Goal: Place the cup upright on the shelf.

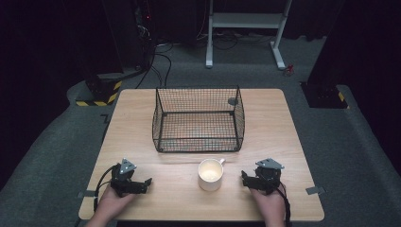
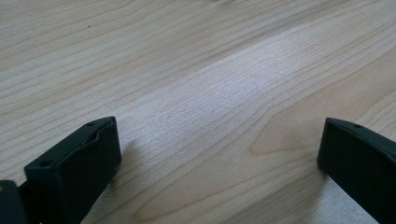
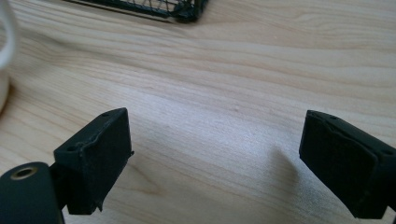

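Left gripper view showed the left gripper (image 2: 219, 154) with its two black jaws spread wide apart, released, with nothing but bare pale wood grain of the surface (image 2: 196, 70) between them. Right gripper view showed the right gripper (image 3: 215, 163) in the same condition, jaws parted wide over bare wood and grasping nothing; at the left edge of that view curved the white side of a mug (image 3: 5, 56), and at the top edge ran the bottom rim of a black wire basket (image 3: 154, 10). From the high view, the left gripper (image 1: 142, 183) rested at the near left of the surface, held in the person's left hand (image 1: 112, 204), its grey three-cornered plate on top and a cable trailing toward the near edge. The right gripper (image 1: 247, 179) rested at the near right, held in the right hand (image 1: 268, 204), just beside the mug but apart from it. The mug (image 1: 211, 174) stood upright between the two grippers, closer to the right one, its handle pointing to the far right. The wire basket (image 1: 198, 119) stood open-topped at the middle of the surface (image 1: 279, 127), beyond the mug and apart from it. Grey carpeted floor (image 1: 359, 156) surrounded the surface, with a white frame (image 1: 246, 21) standing at the far side.
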Motion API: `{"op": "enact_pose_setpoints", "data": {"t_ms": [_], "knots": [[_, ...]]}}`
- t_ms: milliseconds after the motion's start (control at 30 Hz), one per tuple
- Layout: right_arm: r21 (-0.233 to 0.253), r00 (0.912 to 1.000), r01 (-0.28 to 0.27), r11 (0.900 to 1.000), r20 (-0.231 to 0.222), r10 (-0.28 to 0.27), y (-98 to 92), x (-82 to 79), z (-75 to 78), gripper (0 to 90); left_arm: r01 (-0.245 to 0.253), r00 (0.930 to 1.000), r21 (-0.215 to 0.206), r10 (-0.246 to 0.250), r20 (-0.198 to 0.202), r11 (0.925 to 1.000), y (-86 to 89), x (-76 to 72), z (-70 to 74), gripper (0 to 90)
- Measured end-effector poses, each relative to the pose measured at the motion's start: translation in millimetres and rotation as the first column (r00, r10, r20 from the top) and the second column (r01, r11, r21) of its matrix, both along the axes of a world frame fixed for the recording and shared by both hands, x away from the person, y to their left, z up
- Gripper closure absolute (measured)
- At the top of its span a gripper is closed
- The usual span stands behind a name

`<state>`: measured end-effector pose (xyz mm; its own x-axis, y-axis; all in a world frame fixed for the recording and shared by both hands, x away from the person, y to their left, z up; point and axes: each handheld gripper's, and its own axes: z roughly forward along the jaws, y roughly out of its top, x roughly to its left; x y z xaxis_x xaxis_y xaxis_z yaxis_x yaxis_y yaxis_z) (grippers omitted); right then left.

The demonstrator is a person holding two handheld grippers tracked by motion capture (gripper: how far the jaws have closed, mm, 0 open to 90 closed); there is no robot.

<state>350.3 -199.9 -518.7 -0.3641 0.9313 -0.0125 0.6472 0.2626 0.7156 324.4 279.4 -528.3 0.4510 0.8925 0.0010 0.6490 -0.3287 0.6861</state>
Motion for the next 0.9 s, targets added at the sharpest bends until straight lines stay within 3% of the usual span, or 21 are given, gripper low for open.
{"op": "enact_pose_setpoints", "data": {"t_ms": [433, 567, 900], "knots": [[0.035, 0.9967, -0.062, 0.997, 0.055, 0.06, 9.1, -6.9, 14.7, 8.7, -0.009, 1.0, 0.006, 0.009, -0.001, 0.9999, -0.8, 0.9, 0.4, 0.0], [0.05, 0.9949, -0.077, 0.996, 0.07, 0.073, 10.7, -8.2, 18.8, 8.7, -0.033, 0.9994, 0.01, 0.033, -0.002, 0.9994, 0.2, 1.4, 0.7, 0.0], [0.058, 0.9843, -0.132, 0.99, 0.125, 0.124, 20.7, -16.7, 35.1, 8.7, -0.039, 0.9992, 0.002, 0.039, 0.003, 0.9992, 0.7, 1.1, -0.1, 0.0]]}}
